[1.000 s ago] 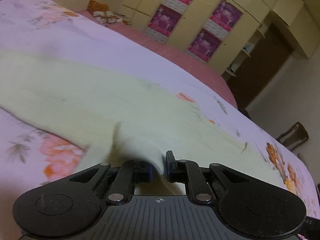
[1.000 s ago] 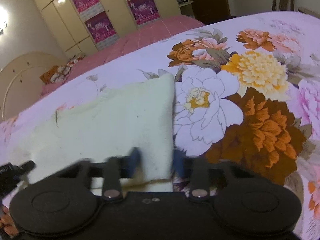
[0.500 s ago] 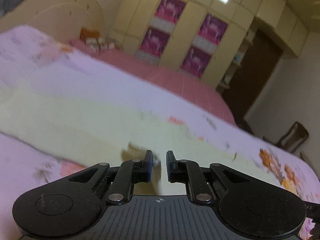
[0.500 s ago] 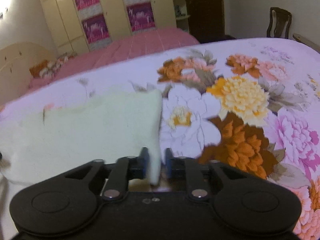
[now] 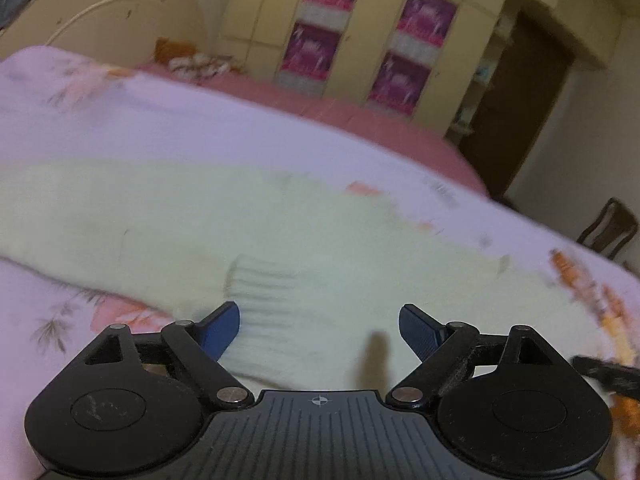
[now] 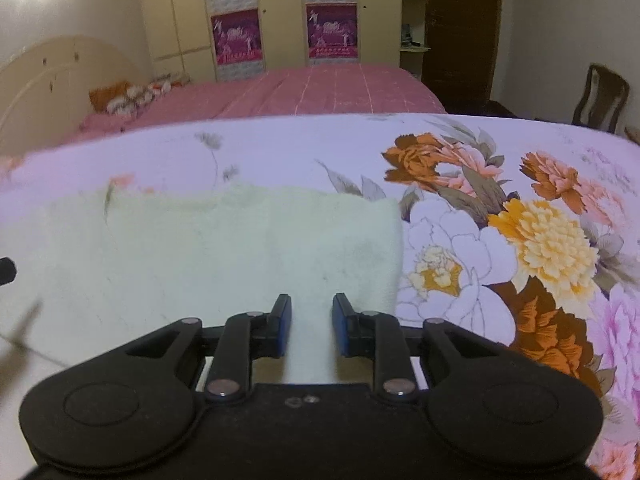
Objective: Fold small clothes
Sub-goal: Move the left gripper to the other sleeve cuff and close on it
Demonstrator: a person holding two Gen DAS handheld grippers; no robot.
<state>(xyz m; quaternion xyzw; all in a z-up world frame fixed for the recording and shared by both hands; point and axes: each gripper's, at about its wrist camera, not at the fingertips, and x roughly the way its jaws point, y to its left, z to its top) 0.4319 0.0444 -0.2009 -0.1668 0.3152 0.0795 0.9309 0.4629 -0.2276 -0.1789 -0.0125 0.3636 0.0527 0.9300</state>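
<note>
A pale cream knit garment [image 5: 192, 216] lies flat on the floral bedsheet [image 5: 120, 120]. In the left wrist view a ribbed cuff [image 5: 272, 292] lies folded onto it, just ahead of my left gripper [image 5: 319, 326], which is wide open and empty above it. In the right wrist view the same garment [image 6: 224, 248] lies with its right edge straight. My right gripper [image 6: 311, 322] is open, its blue pads either side of a strip of the cloth's near edge without clamping it.
The sheet [image 6: 520, 240] with large printed flowers extends to the right. Behind it is a second bed with a pink cover [image 6: 320, 88], a cream headboard [image 6: 48, 80], wardrobes with purple posters [image 6: 332, 28] and a wooden chair [image 6: 600, 96].
Both grippers were shut on the garment's edge and have opened, the left one wide. The cloth has dropped flat, with the ribbed cuff folded over onto it.
</note>
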